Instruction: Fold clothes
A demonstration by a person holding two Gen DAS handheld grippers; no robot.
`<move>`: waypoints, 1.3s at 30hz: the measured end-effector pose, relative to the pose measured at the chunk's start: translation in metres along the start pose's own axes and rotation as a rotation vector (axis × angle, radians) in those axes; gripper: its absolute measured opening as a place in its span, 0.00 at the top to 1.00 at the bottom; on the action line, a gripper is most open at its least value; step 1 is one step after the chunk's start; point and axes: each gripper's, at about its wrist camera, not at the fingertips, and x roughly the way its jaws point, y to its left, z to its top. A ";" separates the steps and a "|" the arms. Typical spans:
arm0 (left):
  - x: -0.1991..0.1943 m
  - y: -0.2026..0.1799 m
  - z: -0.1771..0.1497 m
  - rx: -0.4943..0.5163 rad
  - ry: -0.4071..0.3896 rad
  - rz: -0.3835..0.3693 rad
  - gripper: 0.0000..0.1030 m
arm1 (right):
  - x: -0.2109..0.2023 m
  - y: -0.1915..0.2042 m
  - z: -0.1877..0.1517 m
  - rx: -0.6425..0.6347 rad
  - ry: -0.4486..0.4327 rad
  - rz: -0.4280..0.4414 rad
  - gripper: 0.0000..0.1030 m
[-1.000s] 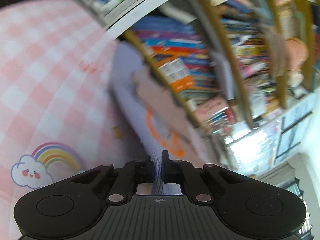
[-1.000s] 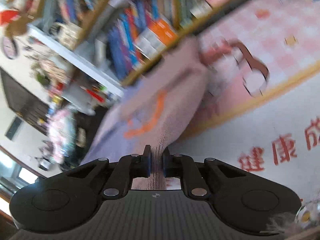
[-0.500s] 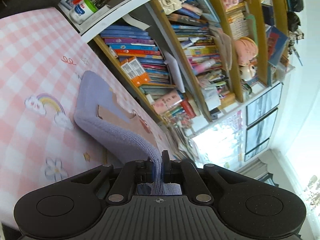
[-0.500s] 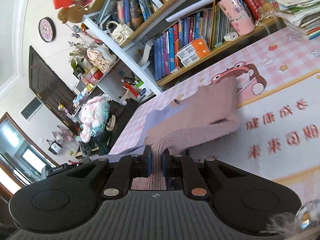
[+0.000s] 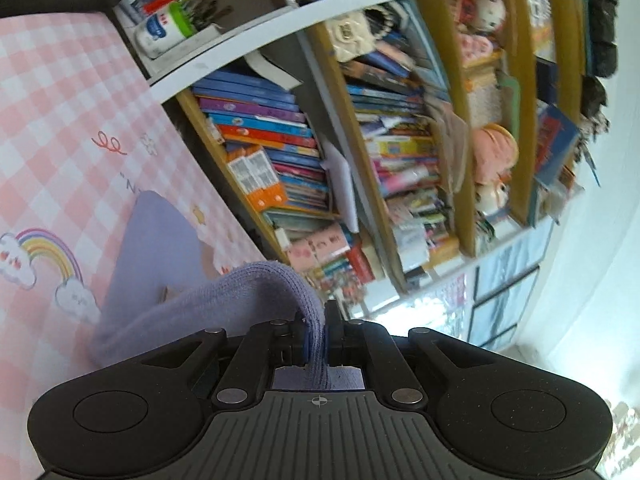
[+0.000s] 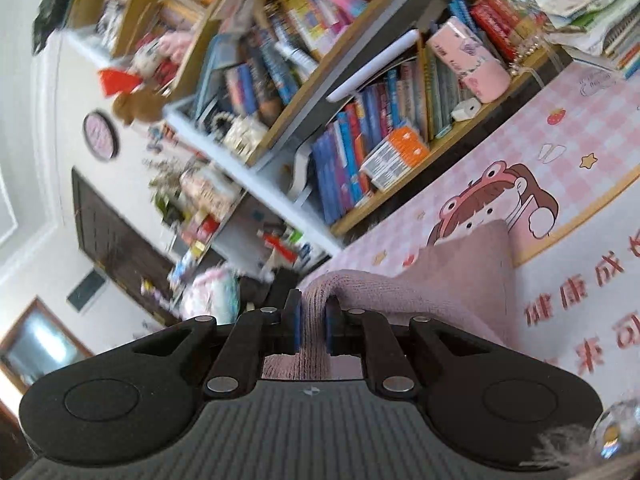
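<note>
A knitted garment, lilac on one side (image 5: 160, 248) and dusty pink on the other (image 6: 452, 276), lies on a pink checked table mat (image 5: 60, 120). My left gripper (image 5: 316, 320) is shut on a lilac knit edge, which arcs up from the table into the jaws. My right gripper (image 6: 314, 312) is shut on a pink knit edge, which drapes back down onto the mat (image 6: 580, 120). The rest of the garment is hidden behind both gripper bodies.
A wooden bookshelf (image 5: 320, 152) packed with books runs along the far edge of the table, also in the right wrist view (image 6: 360, 152). A white shelf with pens and a bottle (image 5: 160, 36) stands at the table's end. A pink case (image 6: 468, 60) sits on the shelf.
Both grippers have carried the held edges forward over the garment, so the cloth now bends into a tighter fold near the jaws. Both stay shut.
</note>
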 end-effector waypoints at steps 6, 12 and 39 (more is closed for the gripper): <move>0.032 0.014 0.024 0.002 0.010 0.060 0.94 | 0.038 -0.029 0.017 0.051 -0.010 -0.037 0.90; 0.057 0.038 0.037 0.011 -0.012 0.187 0.92 | 0.075 -0.052 0.029 0.041 -0.004 -0.115 0.89; 0.064 0.017 0.012 0.440 -0.027 0.331 0.95 | 0.084 -0.075 0.003 -0.344 0.106 -0.487 0.94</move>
